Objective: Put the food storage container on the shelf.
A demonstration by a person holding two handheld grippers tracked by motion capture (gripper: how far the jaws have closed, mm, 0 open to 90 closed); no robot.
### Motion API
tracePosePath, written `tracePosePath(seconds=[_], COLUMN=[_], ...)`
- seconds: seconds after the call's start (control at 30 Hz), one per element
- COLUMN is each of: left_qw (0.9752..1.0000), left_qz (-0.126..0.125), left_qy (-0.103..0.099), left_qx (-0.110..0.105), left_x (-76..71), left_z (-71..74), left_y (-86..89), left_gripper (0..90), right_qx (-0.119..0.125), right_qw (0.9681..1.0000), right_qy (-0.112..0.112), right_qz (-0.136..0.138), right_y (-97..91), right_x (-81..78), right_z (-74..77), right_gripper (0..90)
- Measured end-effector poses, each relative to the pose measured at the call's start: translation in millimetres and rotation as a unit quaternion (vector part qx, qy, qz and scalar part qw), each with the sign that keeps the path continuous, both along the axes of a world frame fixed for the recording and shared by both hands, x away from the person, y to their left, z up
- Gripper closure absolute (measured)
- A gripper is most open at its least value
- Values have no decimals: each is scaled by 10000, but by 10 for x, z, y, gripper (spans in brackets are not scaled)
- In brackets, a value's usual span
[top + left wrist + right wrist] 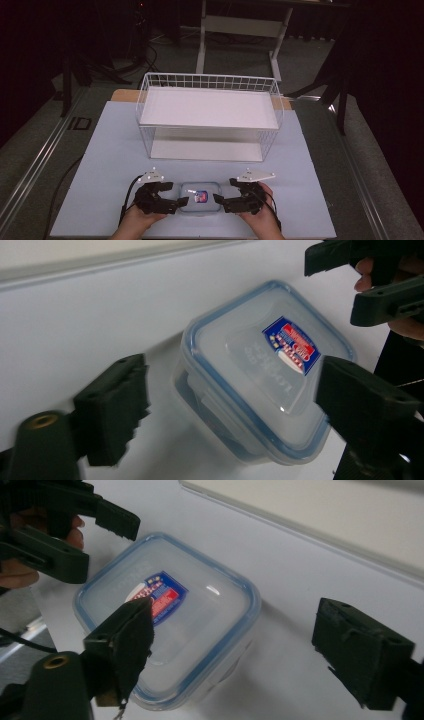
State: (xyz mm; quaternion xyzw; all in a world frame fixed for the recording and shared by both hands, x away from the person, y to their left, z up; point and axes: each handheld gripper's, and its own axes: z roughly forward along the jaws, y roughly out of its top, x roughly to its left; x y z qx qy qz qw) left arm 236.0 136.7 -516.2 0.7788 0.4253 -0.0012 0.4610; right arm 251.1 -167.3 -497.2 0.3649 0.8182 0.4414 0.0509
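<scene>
The clear lidded container (201, 196) sits on the desk (110, 165) near its front edge, between the two tongs and in front of the white wire rack (210, 112). In the high view it is small and partly masked at both sides by the tongs' tips, so its walls are hard to read there; whether anything lies inside cannot be told through the cloudy plastic. In the left gripper view its far right corner is covered by one black pad (360, 400), and the print on its red-and-blue label (291, 345) is too small to read. In the right gripper view the near left part of the lid is hidden behind the near pad (127, 640).

The person's hands enter from the bottom of the high view, cut off at the wrists, each wrapped around a tool and angled inward toward the container. The left tongs (172, 202) stand apart, straddling the container's left side; no pad can be seen pressing on it. The right tongs (222, 202) also stand wide apart at the right side, one pad over the lid, the other well off to the side above the bare desk.
</scene>
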Motion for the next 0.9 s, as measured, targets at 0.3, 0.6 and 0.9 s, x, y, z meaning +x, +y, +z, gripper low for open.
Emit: tracePosePath(seconds=[0.3, 0.6, 0.9], left_qw=[9981, 9979, 9985], left_qz=[-210, -238, -123], left_qy=[571, 600, 504], left_qx=[-137, 67, 171], left_x=[7, -48, -180], left_z=[-107, -26, -8], left_y=[-52, -104, -136], left_gripper=[235, 329, 354], right_qx=[-41, 204, 223], right_qw=[9990, 9936, 9934], right_qy=[431, 1090, 1122], right_qz=[103, 225, 125], right_y=[44, 101, 103], right_x=[9, -25, -128], right_z=[-141, -174, -162], right_gripper=[223, 303, 337])
